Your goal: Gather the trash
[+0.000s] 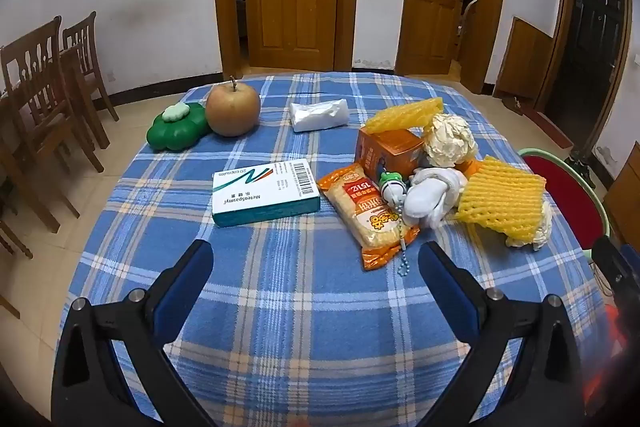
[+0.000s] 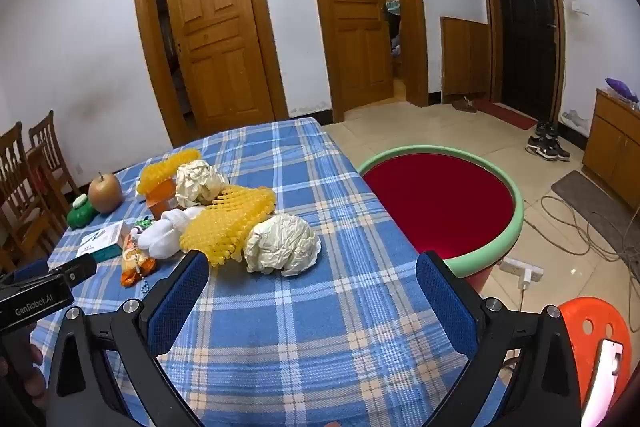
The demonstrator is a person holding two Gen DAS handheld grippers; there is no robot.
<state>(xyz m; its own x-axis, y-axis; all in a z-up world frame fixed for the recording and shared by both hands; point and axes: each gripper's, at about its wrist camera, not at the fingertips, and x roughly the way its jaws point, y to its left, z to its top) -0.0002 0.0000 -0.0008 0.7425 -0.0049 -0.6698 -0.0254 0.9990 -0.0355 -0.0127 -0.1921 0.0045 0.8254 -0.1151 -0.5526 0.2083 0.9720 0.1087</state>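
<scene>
A pile of trash lies on the blue plaid tablecloth (image 1: 280,307): yellow foam fruit nets (image 1: 502,201) (image 2: 226,223), crumpled paper balls (image 1: 450,139) (image 2: 282,245), an orange snack packet (image 1: 368,215), an orange box (image 1: 390,149) and white socks (image 1: 430,197). A red bin with a green rim (image 2: 440,203) stands beside the table's right edge. My left gripper (image 1: 316,259) is open and empty, near the packet. My right gripper (image 2: 312,269) is open and empty, just short of the near paper ball.
A medicine box (image 1: 266,193), an apple (image 1: 233,109), a green flower-shaped container (image 1: 176,127) and a tissue pack (image 1: 319,114) lie on the table. Wooden chairs (image 1: 44,91) stand left. An orange stool (image 2: 596,339), cables and a power strip (image 2: 522,271) are on the floor right.
</scene>
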